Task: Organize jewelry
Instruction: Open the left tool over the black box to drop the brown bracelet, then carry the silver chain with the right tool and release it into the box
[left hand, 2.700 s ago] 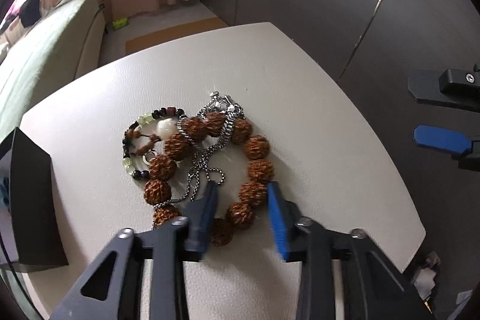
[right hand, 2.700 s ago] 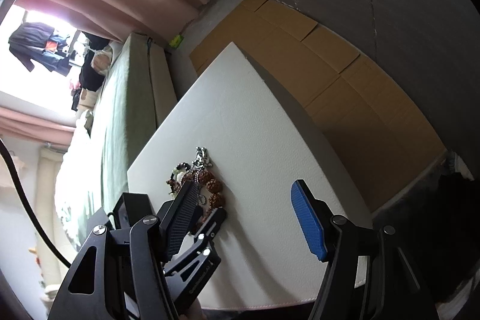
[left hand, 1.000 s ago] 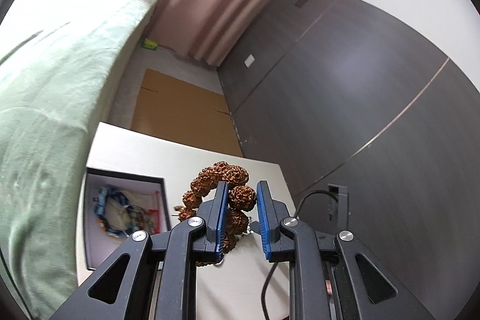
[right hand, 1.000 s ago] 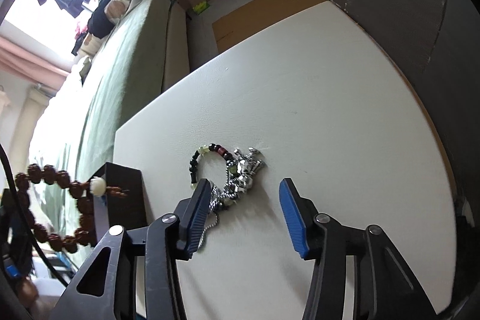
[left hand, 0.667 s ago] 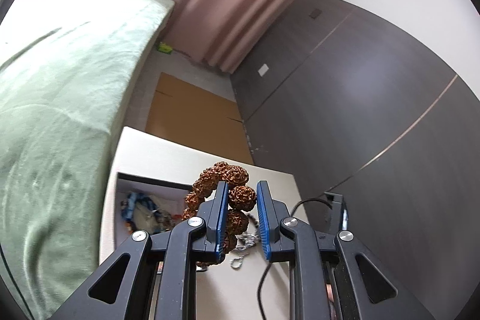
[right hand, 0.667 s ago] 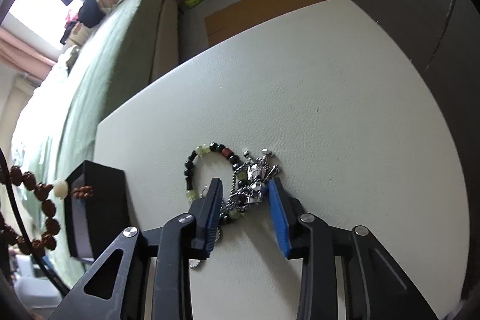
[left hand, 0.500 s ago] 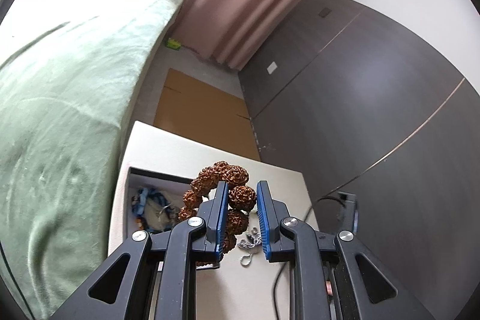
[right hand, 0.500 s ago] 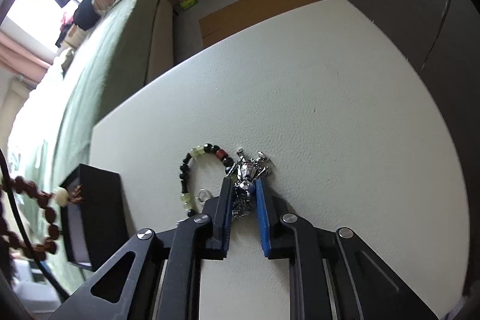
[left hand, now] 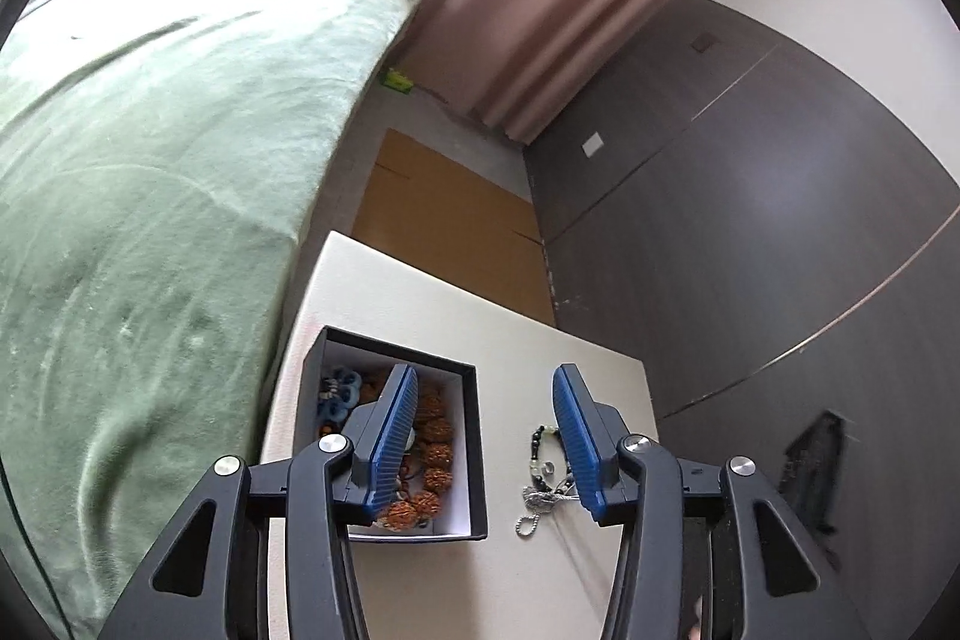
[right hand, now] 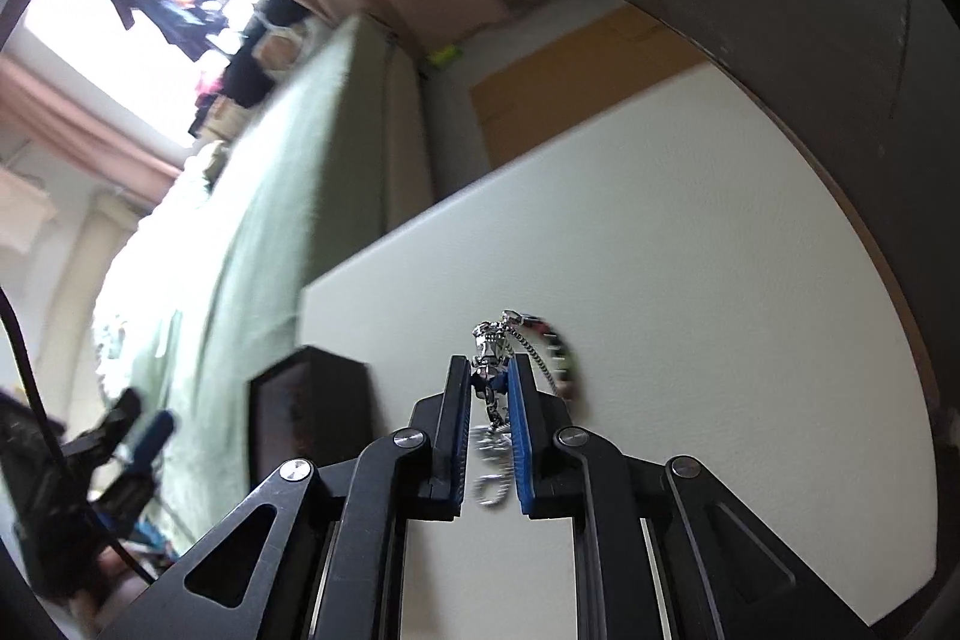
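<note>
Left wrist view: white table [left hand: 420, 304] beside green bed [left hand: 150, 130]; left gripper [left hand: 485, 441] spread wide above black box [left hand: 477, 436]. Right gripper [right hand: 487, 421] clamps silver chain [right hand: 495, 340].

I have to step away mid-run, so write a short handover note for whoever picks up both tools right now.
Left tool: open, holding nothing, above the black box.
Right tool: shut on the silver chain, apparently lifting it off the white table.
Done: the brown bead bracelet lies in the box beside some blue jewelry.
Left: put the chain in the box, then the dark beaded bracelet, which seems tangled with the chain and may come along.
</note>
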